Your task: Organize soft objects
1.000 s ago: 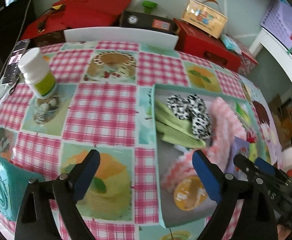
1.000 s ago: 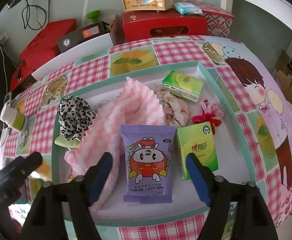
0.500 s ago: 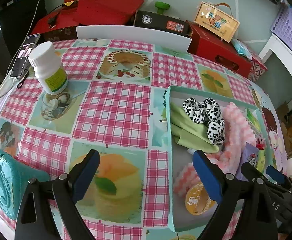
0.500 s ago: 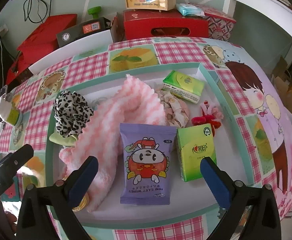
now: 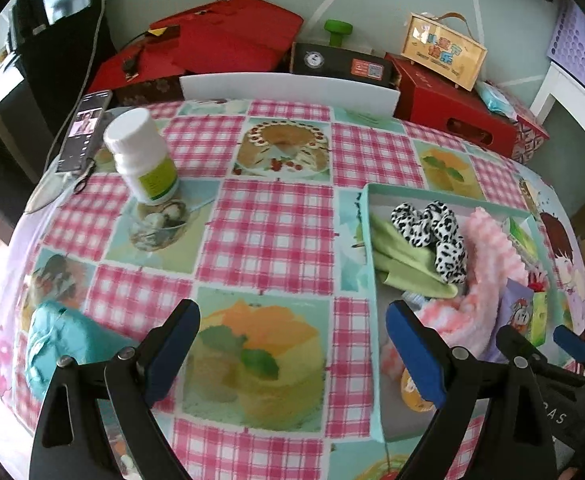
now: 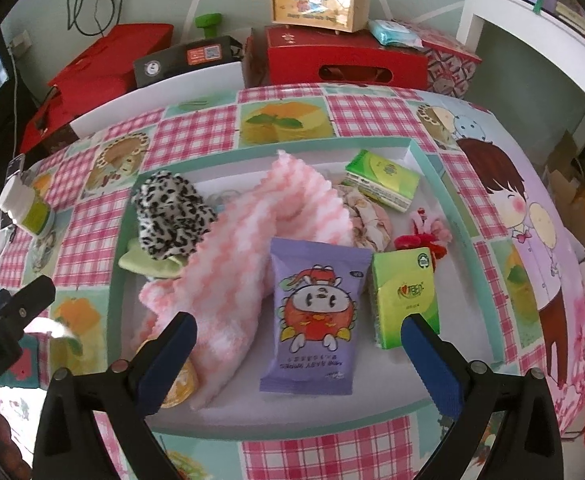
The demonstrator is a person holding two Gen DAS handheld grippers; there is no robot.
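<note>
Hovering above the checked surface (image 5: 276,232), the left claw (image 5: 292,344) has its jaws spread wide and grasps nothing; under it lies only the printed cloth, with free room up to the white bottle (image 5: 144,156) at the far left. A teal object (image 5: 60,344) lies near the left finger, close to the near edge of the surface.

The right claw (image 6: 298,360) is also released, jaws wide apart, and it hangs over the near rim of the tray (image 6: 444,184). All soft things are inside this tray. The pink towel (image 6: 244,248) runs diagonally through the middle, and its lower end reaches almost to the near rim, just beside the left finger. The leopard scrunchie (image 6: 168,216) rests on a green cloth (image 6: 148,264) at the left wall of the tray. The purple wipes pack (image 6: 312,316) lies between the two fingers, its upper left corner over the towel. A green tissue pack (image 6: 406,300) lies just beside it at the right, and a second green pack (image 6: 380,184) is near the far right corner. A beige scrunchie (image 6: 368,216) and a red hair tie (image 6: 424,236) are between the packs. A yellow round item (image 6: 176,388) is partly hidden behind the left finger.

The right strip of the tray floor is bare.
</note>
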